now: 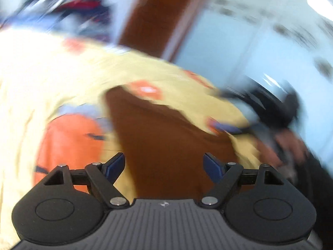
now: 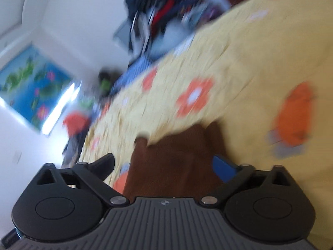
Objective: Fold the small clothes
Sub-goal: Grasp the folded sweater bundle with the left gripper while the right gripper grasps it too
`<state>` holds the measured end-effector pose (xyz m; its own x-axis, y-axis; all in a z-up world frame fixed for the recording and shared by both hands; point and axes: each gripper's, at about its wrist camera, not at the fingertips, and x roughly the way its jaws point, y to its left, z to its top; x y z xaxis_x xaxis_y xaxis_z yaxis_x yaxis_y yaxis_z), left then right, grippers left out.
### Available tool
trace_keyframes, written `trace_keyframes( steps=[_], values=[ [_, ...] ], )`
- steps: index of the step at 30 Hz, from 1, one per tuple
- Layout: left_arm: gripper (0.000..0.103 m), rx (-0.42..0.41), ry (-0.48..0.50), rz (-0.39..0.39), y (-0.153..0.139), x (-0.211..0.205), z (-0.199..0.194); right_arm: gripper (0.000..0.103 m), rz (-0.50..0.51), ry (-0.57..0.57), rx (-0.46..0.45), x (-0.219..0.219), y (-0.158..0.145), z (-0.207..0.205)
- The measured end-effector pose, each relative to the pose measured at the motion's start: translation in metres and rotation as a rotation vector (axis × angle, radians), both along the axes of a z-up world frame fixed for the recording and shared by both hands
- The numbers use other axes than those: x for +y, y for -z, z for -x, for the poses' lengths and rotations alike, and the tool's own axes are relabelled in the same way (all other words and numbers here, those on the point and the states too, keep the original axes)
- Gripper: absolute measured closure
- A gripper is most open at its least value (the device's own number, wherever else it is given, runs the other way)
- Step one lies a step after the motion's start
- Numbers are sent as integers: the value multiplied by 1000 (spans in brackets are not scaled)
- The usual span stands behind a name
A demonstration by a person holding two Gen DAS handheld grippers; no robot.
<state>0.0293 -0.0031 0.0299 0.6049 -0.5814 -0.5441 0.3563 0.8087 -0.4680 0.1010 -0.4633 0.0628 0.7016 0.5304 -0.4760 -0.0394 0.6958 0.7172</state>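
A yellow garment (image 1: 62,79) printed with orange flowers and a large orange figure (image 1: 70,141) lies spread on the brown table (image 1: 166,141); both views are blurred. My left gripper (image 1: 164,162) stands open over bare table at the garment's edge, with nothing between its blue pads. In the right wrist view the same garment (image 2: 239,62) fills the upper right. My right gripper (image 2: 164,162) is open wide above the table (image 2: 170,166), just short of the cloth's hem, and holds nothing. A hand (image 1: 287,143) on dark gear shows at the right of the left wrist view.
A pile of dark and red clothes (image 2: 158,14) lies beyond the garment, also visible as the pile (image 1: 79,6) at top left in the left wrist view. A blue flower poster (image 2: 31,83) hangs on the white wall. An orange object (image 2: 76,123) sits off the table's left side.
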Motion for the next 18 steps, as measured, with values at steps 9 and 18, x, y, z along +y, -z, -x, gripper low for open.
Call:
trace_keyframes(
  steps=[9, 18],
  values=[
    [22, 246, -69, 192, 36, 5, -86, 14, 23, -21, 112, -11, 35, 16],
    [91, 148, -38, 2, 15, -14, -90, 68, -90, -70, 102, 6, 44, 13]
  ],
)
